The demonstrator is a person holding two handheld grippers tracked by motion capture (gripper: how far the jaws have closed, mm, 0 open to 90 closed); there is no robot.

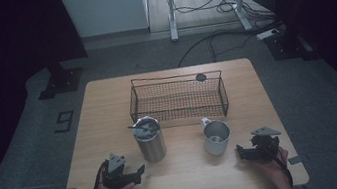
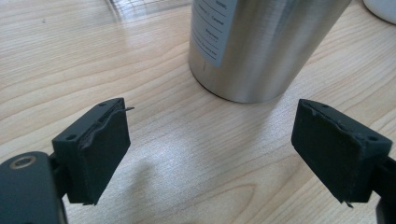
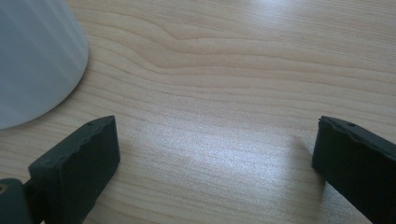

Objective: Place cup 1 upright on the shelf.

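A: Nearest the high camera, the person's two hands rest at the near edge of the wooden table [image 1: 105,91], each holding a gripper low over the wood.

B: The left gripper [image 1: 135,172] sits near the left corner. How do its jaws stand?

A: Spread wide, with nothing between them. In the left gripper view the two black pads [image 2: 100,149] frame bare wood, and the steel tumbler [image 2: 261,44] stands upright just beyond them, not touching either one.

B: Where is that tumbler on the table?

A: In the high view it stands left of centre, in front of the wire basket [image 1: 177,98], with a lid on top and a white label on its side. The white mug [image 1: 216,137] stands to its right, well apart from it, handle turned toward the basket.

B: And the right gripper [image 1: 242,152]?

A: Its jaws are also wide apart and hold nothing. In the right gripper view the mug's pale wall rises at the upper left, near the left pad but clear of it.

B: The basket?

A: It lies across the far half of the table; whether anything lies inside it cannot be told.
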